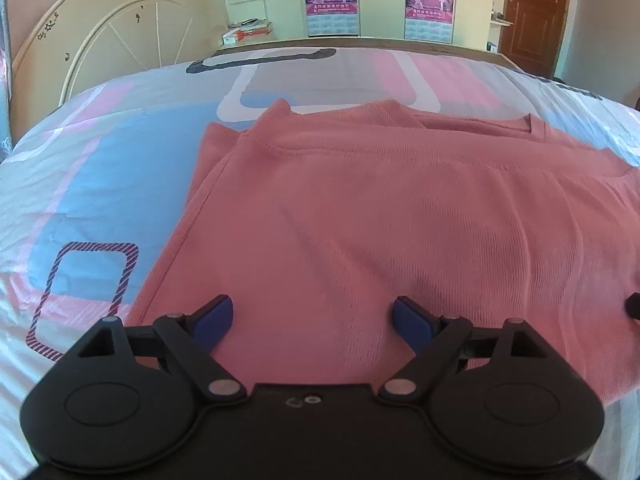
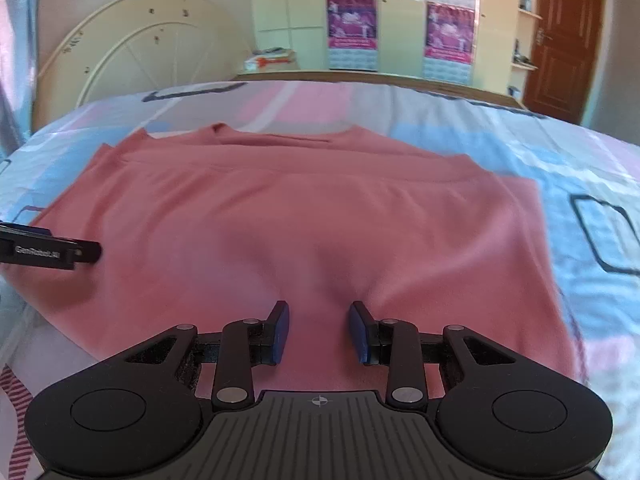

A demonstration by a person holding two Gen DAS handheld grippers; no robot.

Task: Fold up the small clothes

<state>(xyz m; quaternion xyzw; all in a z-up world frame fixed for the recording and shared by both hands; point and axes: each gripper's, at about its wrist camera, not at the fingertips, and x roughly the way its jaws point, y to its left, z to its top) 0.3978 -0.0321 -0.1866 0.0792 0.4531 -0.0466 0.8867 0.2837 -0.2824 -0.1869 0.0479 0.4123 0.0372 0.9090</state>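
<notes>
Left wrist view: I see the left tool (image 1: 312, 320) with its blue pads (image 1: 214, 320) spread wide apart and nothing between them. It hangs above the near part of a salmon-pink T-shirt (image 1: 380, 216), close to the garment's left side edge. The ribbed cloth lies under and ahead of the pads, and I cannot tell whether they touch it.

Right wrist view: I see the right tool (image 2: 319, 332) with its jaws only partly apart, a narrow gap between the blue pads (image 2: 280, 332). Pink cloth fills the view behind that gap, yet no fold is pinched there; the tool holds nothing. It sits over the shirt's near hem, roughly at the middle of the garment's width. The left tool's black finger enters this view from the left edge, over the shirt's left portion.

The T-shirt lies spread on a bed (image 2: 580, 168) covered by a sheet (image 1: 100, 184) patterned in blue, pink and white. Its neckline (image 2: 280, 136) points away from me, and an upper layer is laid across the body below the collar. A pale arched headboard (image 1: 108, 36) stands at far left, a brown door (image 2: 560, 36) at far right.
</notes>
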